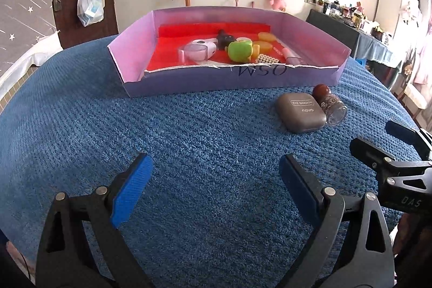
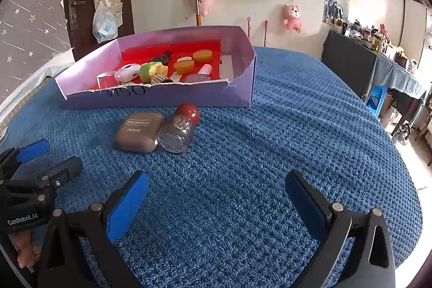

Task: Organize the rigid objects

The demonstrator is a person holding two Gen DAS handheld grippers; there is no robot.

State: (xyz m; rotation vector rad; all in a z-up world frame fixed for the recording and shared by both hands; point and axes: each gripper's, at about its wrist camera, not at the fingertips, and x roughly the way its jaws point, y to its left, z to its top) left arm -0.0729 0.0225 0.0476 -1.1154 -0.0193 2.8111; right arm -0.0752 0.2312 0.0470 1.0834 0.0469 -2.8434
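Note:
A taupe eye-shadow case (image 1: 300, 112) (image 2: 139, 131) lies on the blue towel, touching a small clear jar with a red-brown cap (image 1: 330, 104) (image 2: 180, 130) that lies on its side. Behind them stands a purple box (image 1: 205, 77) (image 2: 162, 96) with a red floor, holding a green toy (image 1: 240, 51) (image 2: 149, 70), a white case, yellow lids and other small items. My left gripper (image 1: 216, 174) is open and empty over bare towel, left of and nearer than the case. My right gripper (image 2: 217, 190) is open and empty, nearer than the jar and to its right.
The blue towel (image 2: 270, 139) covers a round table. The right gripper shows at the right edge of the left wrist view (image 1: 391, 163); the left gripper shows at the left edge of the right wrist view (image 2: 35, 174). A dark chair (image 2: 348, 66) and a cluttered table stand far right.

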